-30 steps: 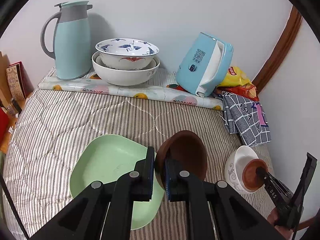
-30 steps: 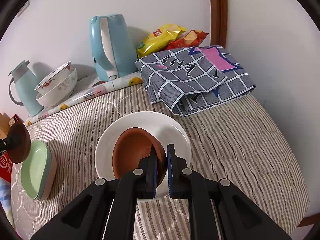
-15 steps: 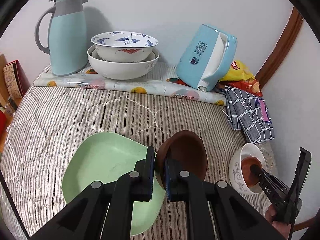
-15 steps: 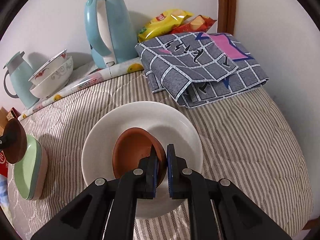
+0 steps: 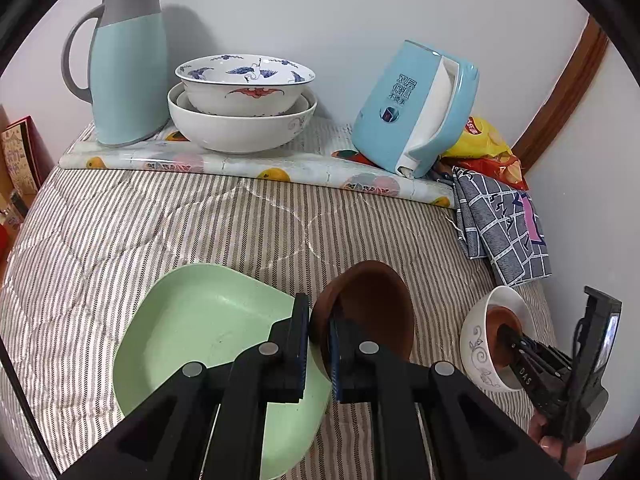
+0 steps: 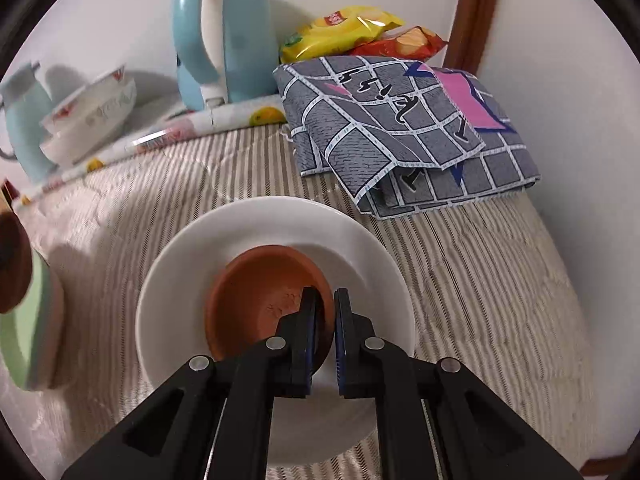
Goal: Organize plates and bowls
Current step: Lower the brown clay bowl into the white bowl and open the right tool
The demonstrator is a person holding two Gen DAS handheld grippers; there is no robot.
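My left gripper [image 5: 319, 320] is shut on the rim of a dark brown bowl [image 5: 372, 308], held tilted above the right edge of a pale green square plate [image 5: 200, 328] on the striped cloth. My right gripper [image 6: 326, 312] is shut on the rim of a terracotta brown bowl [image 6: 260, 300], which sits down inside a white bowl [image 6: 360, 248]. In the left wrist view that white bowl [image 5: 476, 344] shows at the right with the brown bowl [image 5: 500, 324] and the right gripper [image 5: 516, 348] in it. Two patterned white bowls [image 5: 244, 96] stand nested at the back.
A teal thermos jug [image 5: 124, 64] and a tipped blue kettle [image 5: 416, 108] stand against the back wall on a fruit-print mat [image 5: 256, 168]. A folded grey checked cloth [image 6: 400, 128] and snack bags [image 6: 360, 36] lie at the right. A wall is close on the right.
The right gripper has carried its brown bowl down into the white bowl, which now looks larger and nearer. The left gripper holds its dark brown bowl almost still over the green plate.
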